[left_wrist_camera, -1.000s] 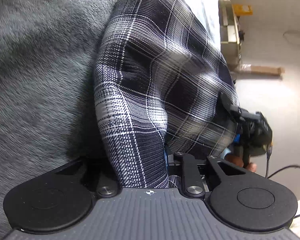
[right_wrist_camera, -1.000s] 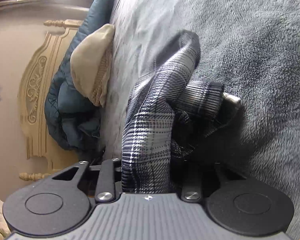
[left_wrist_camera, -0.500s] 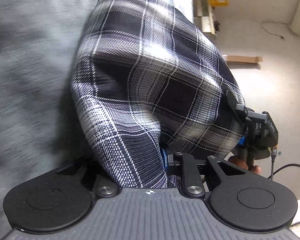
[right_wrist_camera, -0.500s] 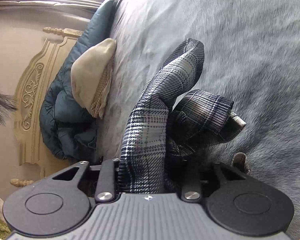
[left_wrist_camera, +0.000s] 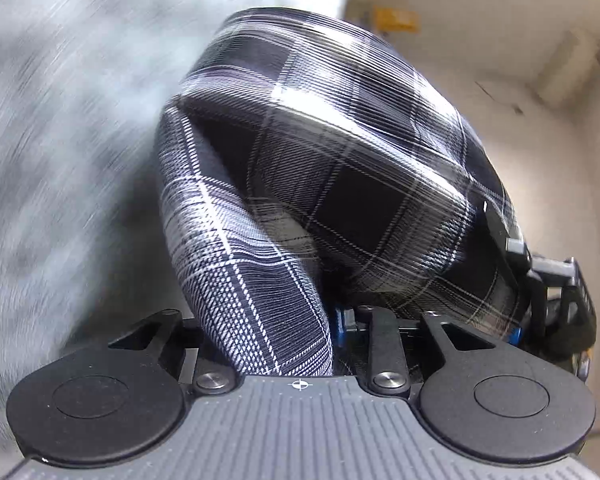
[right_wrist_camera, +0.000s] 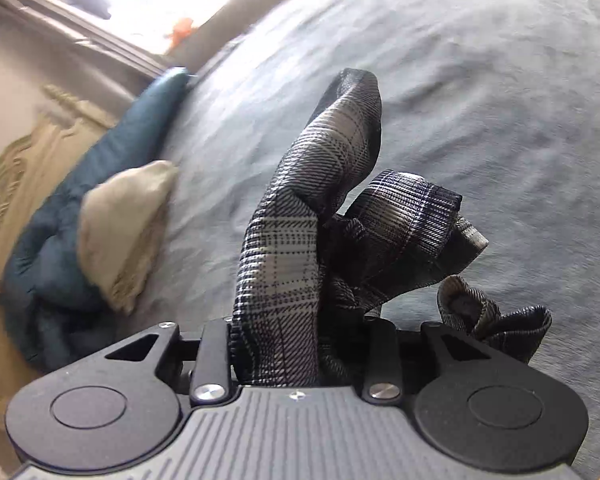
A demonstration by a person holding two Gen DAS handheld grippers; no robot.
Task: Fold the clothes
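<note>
Gripping a plaid garment (left_wrist_camera: 332,184) w/ both tools, the person held it over the grey blanket (right_wrist_camera: 480,80) on the bed. Left tool (left_wrist_camera: 300,320): cloth ran up from between its fingers toward 12 o'clock; jaws had just been opening, fabric between them, pads hidden, so grip couldn't be told. Right tool (right_wrist_camera: 296,344) was clamped on a bunched fold. At 9 o'clock in the right wrist view lay a teal quilt (right_wrist_camera: 60,240) w/ a beige cloth (right_wrist_camera: 124,236) on it. No containers seen.

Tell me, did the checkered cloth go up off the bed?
Yes. In the right wrist view the plaid garment now hangs clear above the grey blanket; earlier its cuff lay against it.
</note>
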